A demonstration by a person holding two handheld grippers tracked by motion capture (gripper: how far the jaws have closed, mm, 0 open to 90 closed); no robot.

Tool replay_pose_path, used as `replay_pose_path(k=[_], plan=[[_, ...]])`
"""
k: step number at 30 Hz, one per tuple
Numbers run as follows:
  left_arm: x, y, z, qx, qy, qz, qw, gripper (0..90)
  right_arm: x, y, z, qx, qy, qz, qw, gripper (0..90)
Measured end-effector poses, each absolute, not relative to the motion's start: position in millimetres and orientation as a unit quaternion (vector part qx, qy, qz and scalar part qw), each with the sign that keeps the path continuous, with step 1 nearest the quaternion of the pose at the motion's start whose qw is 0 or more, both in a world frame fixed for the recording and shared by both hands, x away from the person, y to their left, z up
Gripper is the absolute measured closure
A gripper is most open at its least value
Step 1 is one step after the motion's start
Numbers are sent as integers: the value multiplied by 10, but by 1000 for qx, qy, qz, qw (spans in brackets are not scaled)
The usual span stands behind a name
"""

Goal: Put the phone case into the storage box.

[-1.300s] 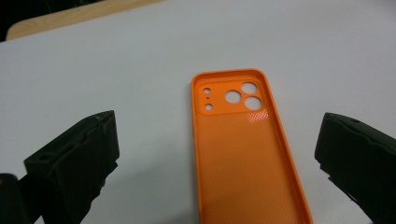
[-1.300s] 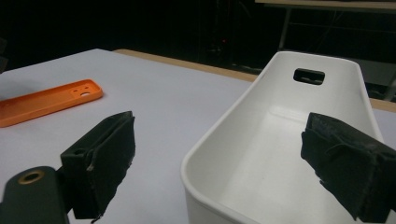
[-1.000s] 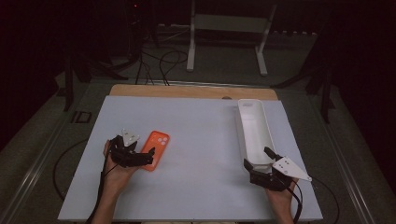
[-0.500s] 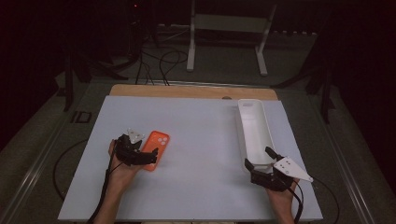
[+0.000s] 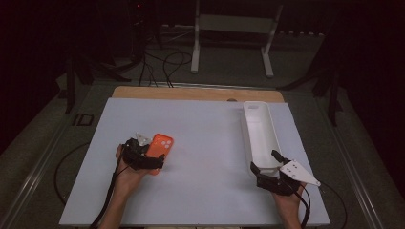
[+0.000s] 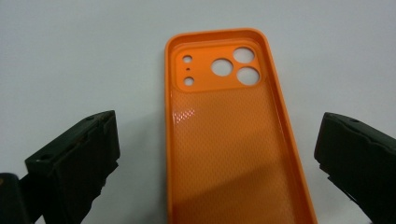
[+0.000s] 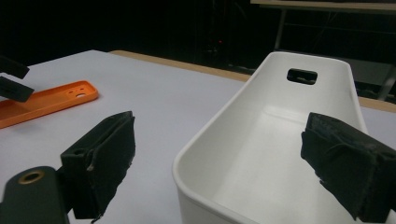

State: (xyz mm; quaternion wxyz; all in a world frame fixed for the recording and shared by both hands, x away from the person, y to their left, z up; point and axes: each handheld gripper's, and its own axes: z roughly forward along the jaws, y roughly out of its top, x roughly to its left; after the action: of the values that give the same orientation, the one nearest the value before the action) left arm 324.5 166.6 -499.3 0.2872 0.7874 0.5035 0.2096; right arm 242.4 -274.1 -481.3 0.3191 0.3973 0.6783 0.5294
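Observation:
An orange phone case [image 5: 161,144] lies hollow side up on the white table top, camera holes at its far end. My left gripper [image 5: 149,161] is open, and in the left gripper view its jaws stand on either side of the case [image 6: 229,130] without touching it. At the right lies a long, empty white tray [image 5: 260,129]. My right gripper [image 5: 265,166] is open at the tray's near end. In the right gripper view its jaws stand wide on either side of the tray's near wall [image 7: 210,172], and the case [image 7: 46,100] lies far off at the left.
The white table top [image 5: 205,157] has a wooden strip [image 5: 191,93] along its far edge. Beyond it stand a white metal frame [image 5: 229,28] and floor cables [image 5: 167,59]. A small black piece [image 5: 83,119] sits off the table's left edge.
My left gripper has moved a little to the right, so its open jaws now reach alongside the orange case's near end. The right gripper has barely shifted.

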Motion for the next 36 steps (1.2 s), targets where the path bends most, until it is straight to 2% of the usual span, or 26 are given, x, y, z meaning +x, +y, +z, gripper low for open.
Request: replay_pose_path(k=[14,36], plan=[[3188,1616,-5094,792,507,196,276,13,2420,-2745,-4808,397,677,531,319,101],[3088,1682,-5218,793,518,176,269,68,2418,-2744,-4807,396,678,529,321,101]])
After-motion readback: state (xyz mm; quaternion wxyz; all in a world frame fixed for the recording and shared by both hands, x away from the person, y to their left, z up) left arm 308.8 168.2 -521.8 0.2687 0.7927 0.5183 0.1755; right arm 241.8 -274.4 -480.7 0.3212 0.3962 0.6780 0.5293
